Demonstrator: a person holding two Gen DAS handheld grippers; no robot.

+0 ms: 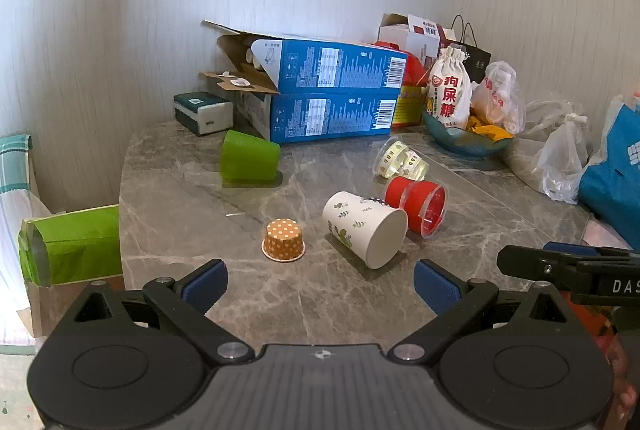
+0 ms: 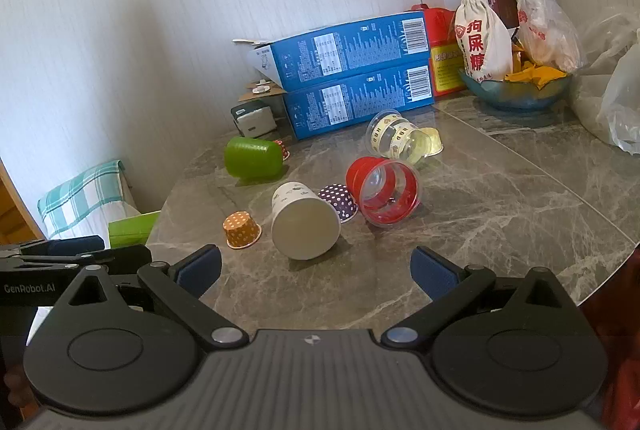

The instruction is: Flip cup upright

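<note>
**Cups are down, tongs are waiting**

Both tongs hang over the near edge of the marble table (image 1: 168,190). The left tongs (image 1: 320,284) are wide open and hold nothing. The right tongs (image 2: 316,270) are wide open too, and empty.

Right in front of both tongs lies the white paper cup with leaves (image 2: 305,224). It is on its side, with its flat bottom facing the tongs and its mouth facing away. It is the closest cup, so it looks like the one to stand up first. Just past it lies the red cup inside a clear plastic cup (image 2: 382,190), also on its side. A small purple dotted cup (image 2: 339,200) sits between them. A small orange dotted cup (image 1: 283,240) sits mouth down, to the left of the paper cup. Farther off to the left lies a green cup (image 1: 249,161).

No cup is picked up yet, so the job is only starting. Next, I think one pair of tongs should go forward, close softly around the paper cup's sides, and tip it up. Squeezing hard could crush it.
</note>
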